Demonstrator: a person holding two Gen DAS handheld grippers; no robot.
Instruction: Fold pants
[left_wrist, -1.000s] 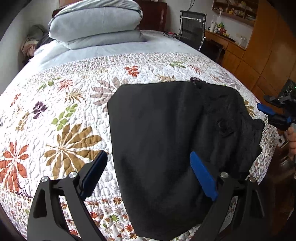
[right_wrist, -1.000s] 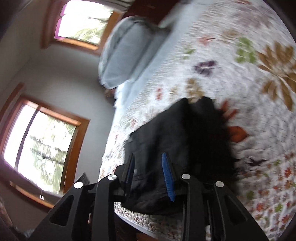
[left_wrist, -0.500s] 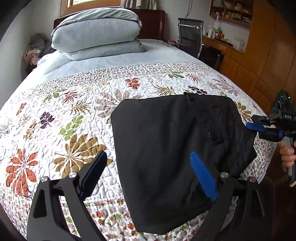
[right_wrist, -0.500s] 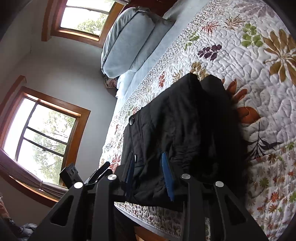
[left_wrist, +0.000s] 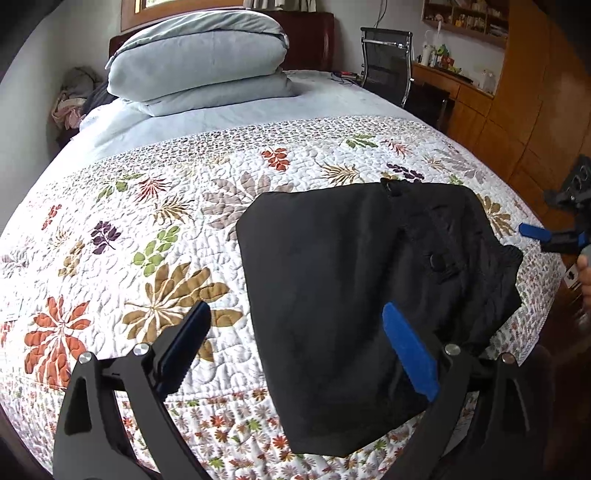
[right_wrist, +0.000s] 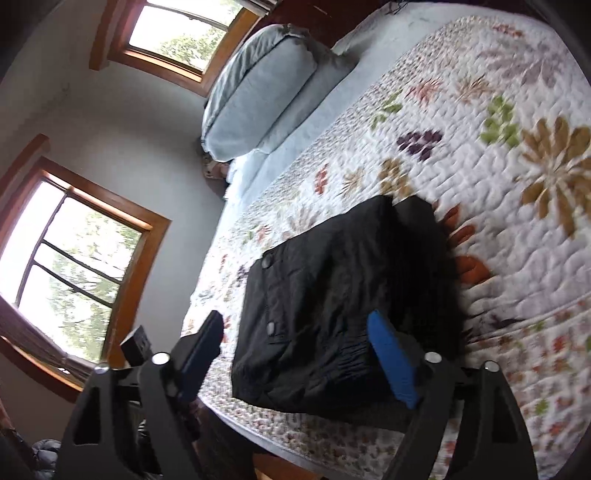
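Note:
Black pants (left_wrist: 362, 280) lie folded into a compact rectangle on the floral quilt (left_wrist: 147, 229), near the bed's front right corner. They also show in the right wrist view (right_wrist: 332, 302), with the buttoned waist end toward me. My left gripper (left_wrist: 295, 347) is open and empty, held above the front edge of the pants. My right gripper (right_wrist: 299, 354) is open and empty, just off the waist end; it also shows in the left wrist view (left_wrist: 543, 236) at the far right, clear of the cloth.
A stack of grey-blue pillows (left_wrist: 199, 62) sits at the head of the bed. A black chair (left_wrist: 386, 59) and a wooden desk (left_wrist: 454, 88) stand beyond the bed's right side. Windows (right_wrist: 70, 266) line the far wall.
My right gripper has opened wide and let go of the waist end, then drawn back from the pants. My left gripper has pulled back a little.

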